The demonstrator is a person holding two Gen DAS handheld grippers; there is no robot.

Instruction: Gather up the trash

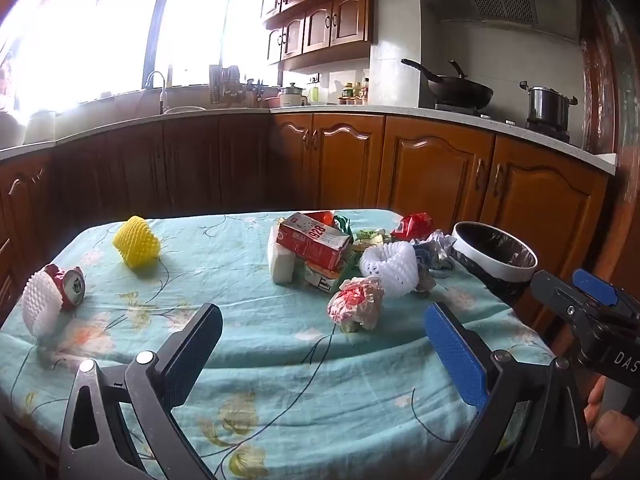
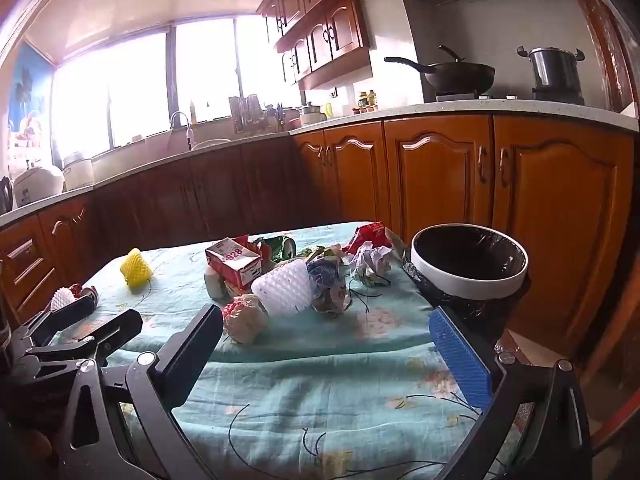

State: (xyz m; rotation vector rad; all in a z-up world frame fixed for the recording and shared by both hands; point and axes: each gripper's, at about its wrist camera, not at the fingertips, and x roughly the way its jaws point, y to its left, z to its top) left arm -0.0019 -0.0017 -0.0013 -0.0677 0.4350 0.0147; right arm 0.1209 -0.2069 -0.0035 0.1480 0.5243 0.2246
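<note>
red carton (image 1: 314, 242) reads "1928" | yellow foam net (image 1: 137, 247) | crumpled paper (image 1: 356, 303) | left claw (image 1: 324, 354), right claw (image 2: 326, 354) wide, empty

A pale turquoise tablecloth (image 1: 280, 380) printed with yellow blooms and dark curling stems carries a yellow foam net (image 1: 137, 249), a white foam net (image 1: 390, 266), a red-and-white carton (image 1: 314, 246), a red crushed can (image 1: 70, 285) and a red-and-white crumpled wrapper (image 1: 356, 304). The bin (image 2: 470, 280) is white-rimmed with a black liner; the cabinets (image 2: 500, 184) are reddish-brown wood.
</note>
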